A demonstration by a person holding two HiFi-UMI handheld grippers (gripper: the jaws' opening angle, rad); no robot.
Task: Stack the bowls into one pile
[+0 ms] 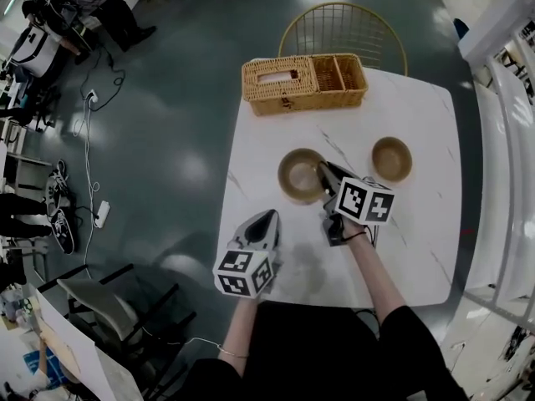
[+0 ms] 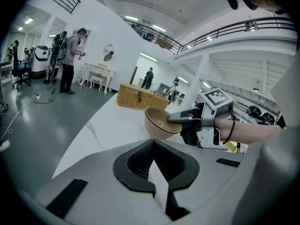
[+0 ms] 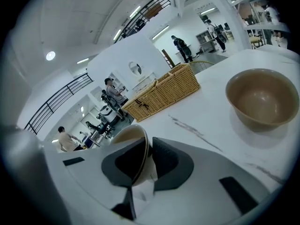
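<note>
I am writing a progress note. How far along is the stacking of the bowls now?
Done: nothing is stacked yet; both bowls stand apart on the table. In hand: the right gripper is closed on the rim of the first bowl, while the left gripper is shut and empty. Left: probably lifting that bowl and setting it into the second bowl.
</note>
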